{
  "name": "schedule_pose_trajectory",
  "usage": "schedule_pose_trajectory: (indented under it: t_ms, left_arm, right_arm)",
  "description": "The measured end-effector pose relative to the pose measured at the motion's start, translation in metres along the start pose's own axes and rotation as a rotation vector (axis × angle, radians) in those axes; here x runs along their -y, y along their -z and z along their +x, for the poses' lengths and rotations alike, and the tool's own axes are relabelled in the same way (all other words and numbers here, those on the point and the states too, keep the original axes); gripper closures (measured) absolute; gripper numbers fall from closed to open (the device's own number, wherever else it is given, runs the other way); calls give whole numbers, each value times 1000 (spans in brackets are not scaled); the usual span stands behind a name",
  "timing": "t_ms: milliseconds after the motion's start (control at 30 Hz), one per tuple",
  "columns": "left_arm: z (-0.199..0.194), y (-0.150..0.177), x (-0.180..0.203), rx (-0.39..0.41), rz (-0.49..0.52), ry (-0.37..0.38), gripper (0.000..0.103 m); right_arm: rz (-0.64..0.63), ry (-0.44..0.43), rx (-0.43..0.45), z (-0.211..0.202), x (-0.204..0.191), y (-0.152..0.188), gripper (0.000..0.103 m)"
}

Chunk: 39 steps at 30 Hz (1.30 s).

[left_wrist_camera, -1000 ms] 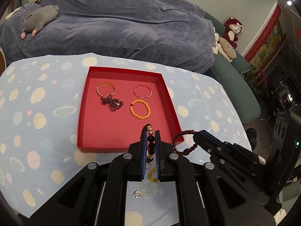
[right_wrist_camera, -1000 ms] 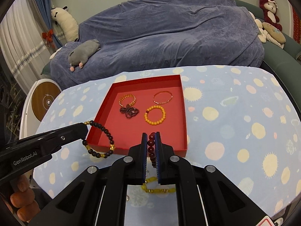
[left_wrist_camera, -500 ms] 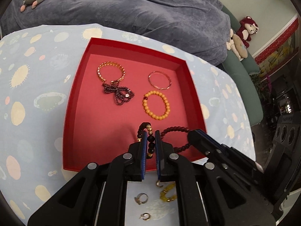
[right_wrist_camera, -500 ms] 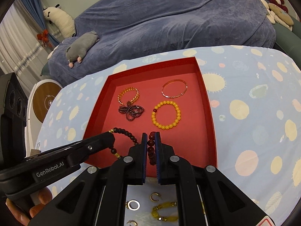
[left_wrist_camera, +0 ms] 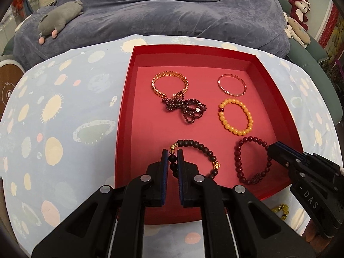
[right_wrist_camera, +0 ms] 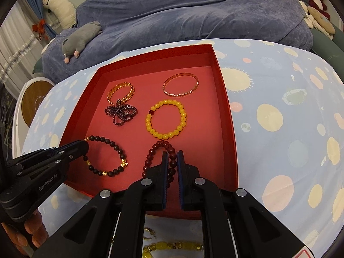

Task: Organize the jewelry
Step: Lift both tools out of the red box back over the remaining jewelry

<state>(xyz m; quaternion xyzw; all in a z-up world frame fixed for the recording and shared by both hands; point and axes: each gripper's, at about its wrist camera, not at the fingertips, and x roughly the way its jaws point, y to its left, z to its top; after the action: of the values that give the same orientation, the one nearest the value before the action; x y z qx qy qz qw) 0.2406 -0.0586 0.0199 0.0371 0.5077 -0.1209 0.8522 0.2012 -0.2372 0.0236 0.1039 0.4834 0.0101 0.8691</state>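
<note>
A red tray (left_wrist_camera: 268, 73) (right_wrist_camera: 223, 90) lies on the spotted tablecloth. My left gripper (left_wrist_camera: 172, 153) is shut on a black-and-gold bead bracelet (left_wrist_camera: 202, 148) (right_wrist_camera: 111, 146) that lies on the tray floor at the front left. My right gripper (right_wrist_camera: 172, 154) (left_wrist_camera: 271, 150) is shut on a dark red bead bracelet (left_wrist_camera: 238, 161) (right_wrist_camera: 150, 154) resting on the tray floor at the front right. Farther back lie a yellow bead bracelet (left_wrist_camera: 247, 118) (right_wrist_camera: 182, 116), a thin rose bangle (left_wrist_camera: 231, 83) (right_wrist_camera: 180, 83), a gold chain bracelet (left_wrist_camera: 169, 79) (right_wrist_camera: 120, 90) and a tangled dark bead strand (left_wrist_camera: 187, 109) (right_wrist_camera: 121, 112).
Yellow bead jewelry (right_wrist_camera: 172, 247) (left_wrist_camera: 281, 211) and small earrings (right_wrist_camera: 150, 232) lie on the cloth in front of the tray. A blue-covered sofa (left_wrist_camera: 172, 10) with a grey plush toy (left_wrist_camera: 60, 19) stands behind the table. The table edge curves off at left and right.
Both grippers moved forward and down over the tray. The black bracelet and the dark red bracelet, hanging above the front rim before, now rest on the tray floor.
</note>
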Motion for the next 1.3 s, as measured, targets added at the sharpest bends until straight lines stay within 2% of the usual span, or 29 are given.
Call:
schedule_pose_trajectory:
  t_ms: [67,100,133,200,767,1300]
  left_arm:
    - [-2,0,0,26,-2,-18,94]
    - [-3,-1,0,34,-4,-28,90]
    - [-4,-2,0,40,-7,-41,79]
    - [-6,-3,0,52,-15,-53,69]
    - [-35,9,8,82,-5,-67,68]
    - [-66,50,9,83,-21,-63,66]
  right_arm:
    - [-19,15,13,-2,-3,-1,82]
    - [-20,21,22,-4,-4,-2,72]
    - [-21,23,33,-7,-5,-2,64]
    - [-20,25,45,-10,-6,-2,61]
    - [-19,35,63,-40,-9,12,61]
    - [4,64,62,-74,3,52,61]
